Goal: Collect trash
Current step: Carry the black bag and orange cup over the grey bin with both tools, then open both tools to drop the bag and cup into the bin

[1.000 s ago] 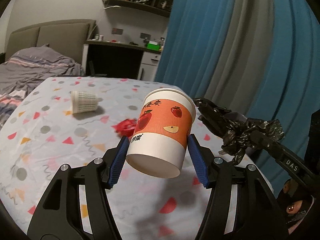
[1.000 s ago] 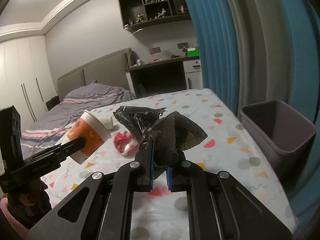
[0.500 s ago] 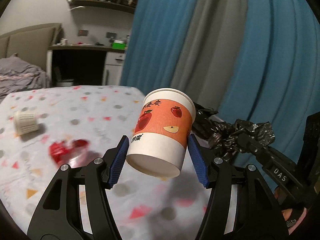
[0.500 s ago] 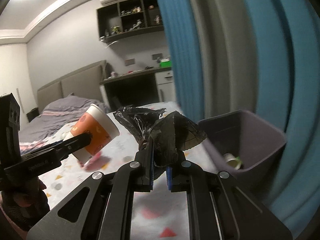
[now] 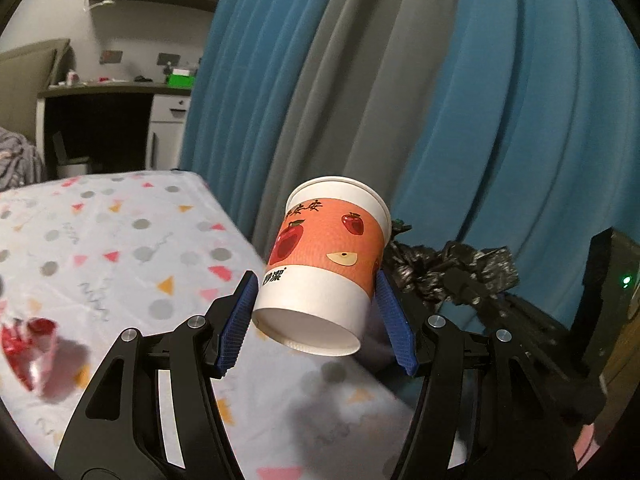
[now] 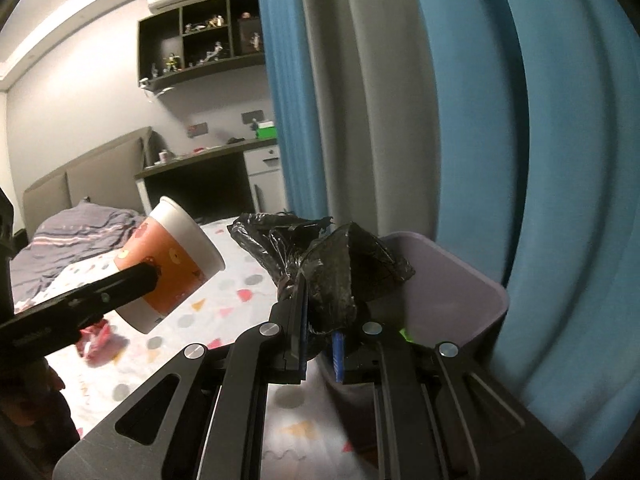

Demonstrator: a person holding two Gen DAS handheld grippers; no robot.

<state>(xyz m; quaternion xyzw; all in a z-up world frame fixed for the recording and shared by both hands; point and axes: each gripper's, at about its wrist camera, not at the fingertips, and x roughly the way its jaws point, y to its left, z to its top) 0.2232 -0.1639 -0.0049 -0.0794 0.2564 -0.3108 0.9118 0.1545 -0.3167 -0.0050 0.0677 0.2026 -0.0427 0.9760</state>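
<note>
My left gripper [image 5: 318, 320] is shut on a paper cup [image 5: 324, 264], orange with apple prints and a white rim, carried above the right edge of the patterned table [image 5: 120, 248]. The same cup [image 6: 168, 276] shows at the left of the right wrist view, pinched by the left gripper's finger [image 6: 100, 292]. My right gripper [image 6: 320, 344] is shut on a crumpled black plastic bag [image 6: 332, 272], raised over the near rim of a grey-purple bin [image 6: 472, 304]. That bag [image 5: 452, 268] lies just right of the cup in the left wrist view.
A red crumpled wrapper [image 5: 28, 344] lies on the table at the left. Blue and grey curtains [image 5: 440, 100] hang close behind the bin. A bed [image 6: 72, 236], a dark desk [image 6: 208, 184] and wall shelves [image 6: 200, 48] stand farther back. Something green lies inside the bin.
Both grippers have swung right with their loads, from over the table's middle to its right edge. The bin now sits just behind the black bag. The small white cup has left view.
</note>
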